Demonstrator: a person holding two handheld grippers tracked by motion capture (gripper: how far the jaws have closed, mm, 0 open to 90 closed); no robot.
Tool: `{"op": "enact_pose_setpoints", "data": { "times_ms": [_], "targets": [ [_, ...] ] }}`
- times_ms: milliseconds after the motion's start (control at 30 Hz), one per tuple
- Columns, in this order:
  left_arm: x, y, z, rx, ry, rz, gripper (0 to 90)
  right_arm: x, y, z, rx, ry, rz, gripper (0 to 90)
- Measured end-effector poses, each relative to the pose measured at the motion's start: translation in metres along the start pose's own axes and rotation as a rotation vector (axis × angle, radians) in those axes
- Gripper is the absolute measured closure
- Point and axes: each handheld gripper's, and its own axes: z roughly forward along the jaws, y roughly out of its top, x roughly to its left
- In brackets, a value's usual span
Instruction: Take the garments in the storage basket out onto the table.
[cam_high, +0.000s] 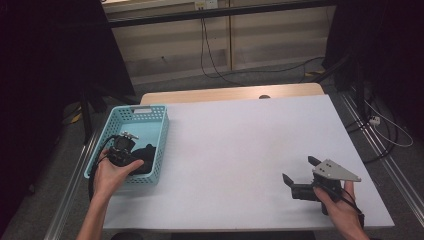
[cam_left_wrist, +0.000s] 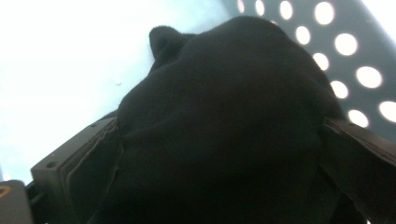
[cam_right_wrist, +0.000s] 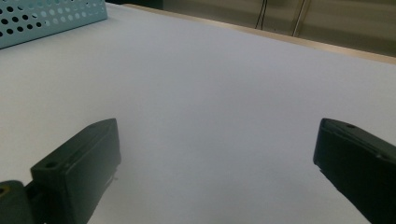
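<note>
No readable writing marks the black cloth (cam_left_wrist: 224, 121) or basket (cam_high: 150, 114).

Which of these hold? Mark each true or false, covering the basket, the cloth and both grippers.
1. The basket stands at the left edge of the table. True.
2. The black cloth lies on the bare table. False: it lies inside the basket.
3. The cloth lies between the jaws of the left gripper. True.
4. The right gripper holds the cloth. False: its jaws stand open with nothing between them, over the right side of the table.
5. The basket's walls are solid. False: they are full of round holes.
</note>
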Motion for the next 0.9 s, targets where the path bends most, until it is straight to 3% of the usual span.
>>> {"op": "enact_pose_setpoints", "data": {
  "times_ms": [33,100,267,333,400,633,700,900],
  "targets": [
    [0.004,0.004,0.004,0.039,-0.018,-0.026,0.0,0.0,0.0,0.0,0.0,0.001,0.0,0.5],
    [0.005,0.007,0.007,0.059,-0.029,-0.031,0.0,0.001,0.0,0.0,0.001,0.002,0.0,0.5],
    [0.007,0.013,0.01,0.078,-0.019,-0.032,0.0,0.001,0.0,0.0,0.003,0.001,-0.001,0.5],
    [0.006,0.016,0.018,0.103,-0.006,-0.023,0.0,0.001,0.0,0.0,0.003,0.002,-0.001,0.5],
    [0.003,0.017,0.018,0.109,0.013,0.033,0.0,0.001,0.0,0.0,0.002,0.004,-0.002,0.5],
    [0.004,0.018,0.022,0.139,-0.032,0.017,0.0,0.001,0.0,0.0,0.004,0.006,-0.003,0.5],
    [0.006,0.017,0.023,0.145,-0.061,-0.012,3.8,0.001,0.0,0.0,0.004,0.007,-0.005,0.5],
    [0.005,0.017,0.02,0.132,-0.061,-0.002,24.1,0.001,0.0,0.0,0.003,0.006,-0.007,0.6]
  ]
}}
